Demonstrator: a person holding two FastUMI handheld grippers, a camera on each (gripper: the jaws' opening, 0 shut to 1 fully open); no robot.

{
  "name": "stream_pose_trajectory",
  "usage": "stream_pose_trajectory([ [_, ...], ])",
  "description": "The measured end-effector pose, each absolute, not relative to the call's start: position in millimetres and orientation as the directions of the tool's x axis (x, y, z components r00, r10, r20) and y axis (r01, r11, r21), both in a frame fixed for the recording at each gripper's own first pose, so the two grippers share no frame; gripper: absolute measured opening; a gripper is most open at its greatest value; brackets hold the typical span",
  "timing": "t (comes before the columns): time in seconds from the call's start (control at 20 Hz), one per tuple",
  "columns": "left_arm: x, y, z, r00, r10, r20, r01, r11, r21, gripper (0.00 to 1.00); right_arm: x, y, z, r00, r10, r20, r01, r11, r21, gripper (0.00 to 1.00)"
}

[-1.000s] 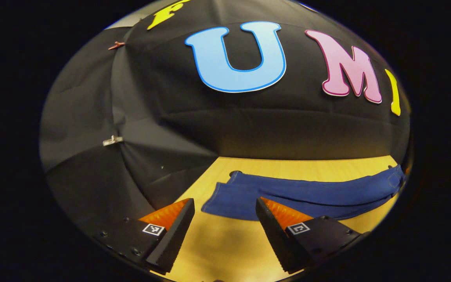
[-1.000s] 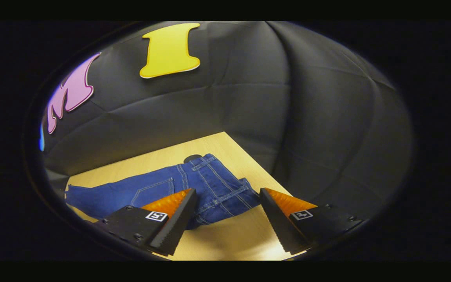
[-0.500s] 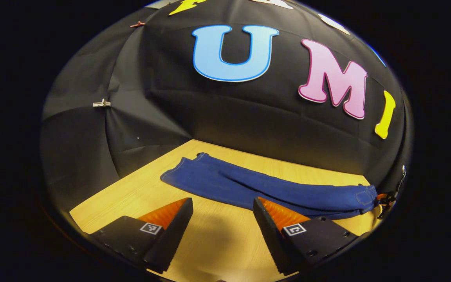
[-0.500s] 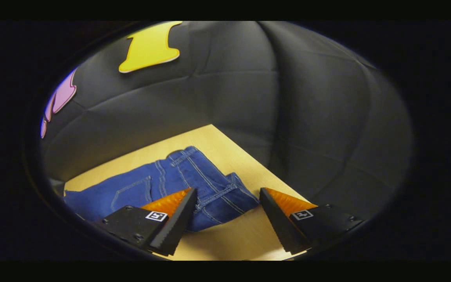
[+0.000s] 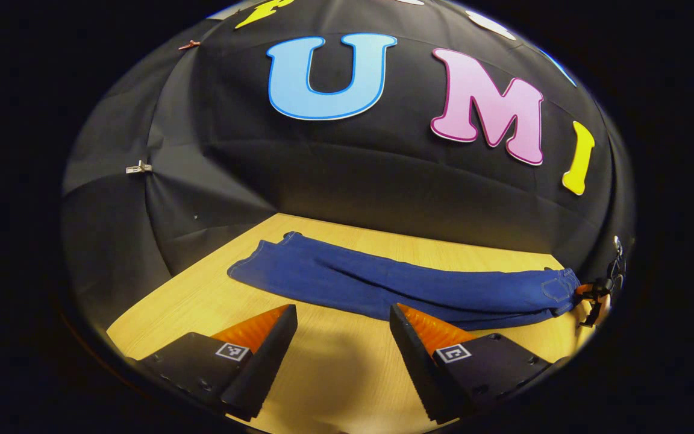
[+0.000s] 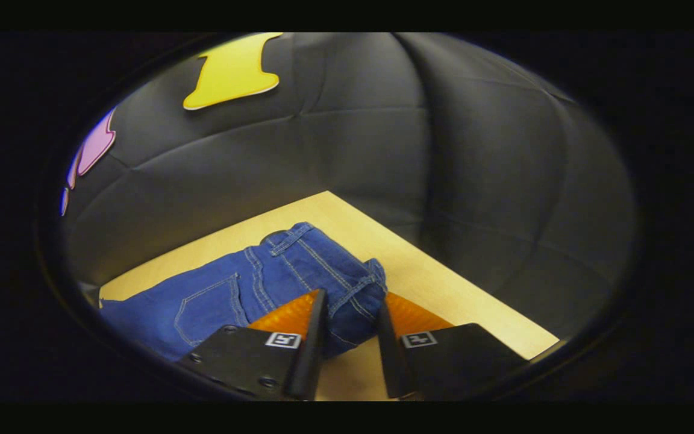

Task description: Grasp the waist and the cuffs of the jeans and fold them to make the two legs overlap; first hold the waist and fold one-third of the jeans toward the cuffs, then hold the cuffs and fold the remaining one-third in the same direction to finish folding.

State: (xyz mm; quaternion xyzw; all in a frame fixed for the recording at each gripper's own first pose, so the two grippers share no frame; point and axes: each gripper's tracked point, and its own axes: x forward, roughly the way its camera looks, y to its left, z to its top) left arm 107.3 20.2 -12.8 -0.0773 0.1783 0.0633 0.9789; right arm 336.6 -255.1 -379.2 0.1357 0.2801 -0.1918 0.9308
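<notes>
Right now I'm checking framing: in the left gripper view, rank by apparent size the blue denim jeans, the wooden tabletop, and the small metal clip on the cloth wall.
1. Wooden tabletop
2. Blue denim jeans
3. Small metal clip

Both grippers: black bodies w/ screws, square b/w markers, ridged wedge fingers (image 5: 275, 337).

Wooden table (image 5: 202, 301) (jeans (image 5: 383, 286) flat on it)
</notes>
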Motion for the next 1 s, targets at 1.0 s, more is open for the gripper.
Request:
stream_pose_trajectory([
  [1.0,69.8,22.7,-36.5,0.921,0.069,-0.383,-0.120,0.987,-0.111,0.96,291.1,-85.0,-183.3,0.980,0.012,-0.200,-0.051,0.980,-0.191,0.13],
])
